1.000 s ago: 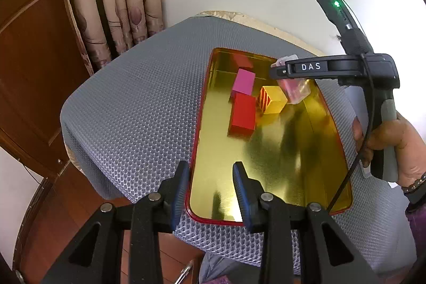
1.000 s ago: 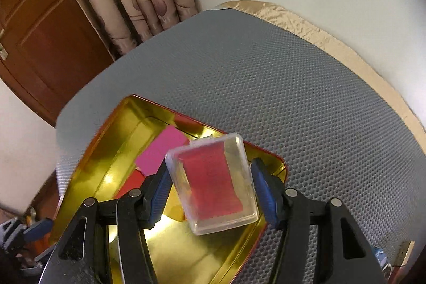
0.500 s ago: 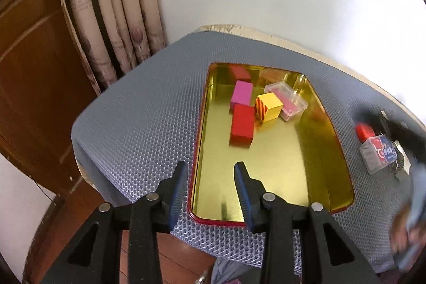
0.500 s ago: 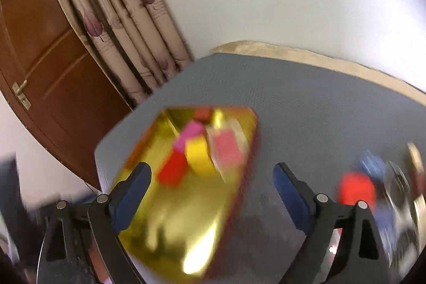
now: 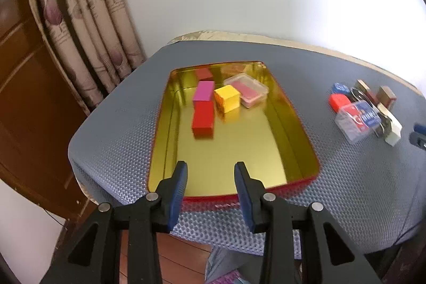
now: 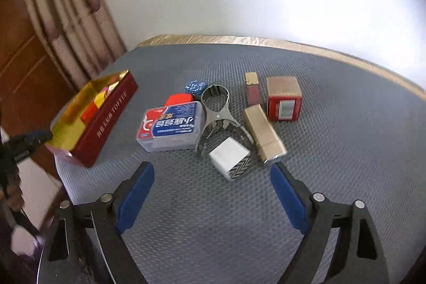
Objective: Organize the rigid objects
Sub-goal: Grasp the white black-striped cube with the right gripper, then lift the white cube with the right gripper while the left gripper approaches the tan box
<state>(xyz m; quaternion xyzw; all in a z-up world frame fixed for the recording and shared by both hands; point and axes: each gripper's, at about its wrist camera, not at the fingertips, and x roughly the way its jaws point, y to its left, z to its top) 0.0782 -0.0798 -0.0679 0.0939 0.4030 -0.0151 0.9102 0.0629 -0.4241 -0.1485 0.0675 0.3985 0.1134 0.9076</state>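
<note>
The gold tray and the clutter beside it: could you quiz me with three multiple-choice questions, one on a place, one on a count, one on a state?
1. Where is the clear case with the red insert?
A. In the tray's far corner
B. On the mat
C. In a gripper

2. How many solid blocks lie in the tray?
A. One
B. Three
C. Six

3. What is between the right gripper's jaws?
A. A block
B. Nothing
C. The card box

A: the clear case sits inside the tray.
B: pink block, red block, yellow block.
B: the right gripper is bare, jaws closing.
</note>
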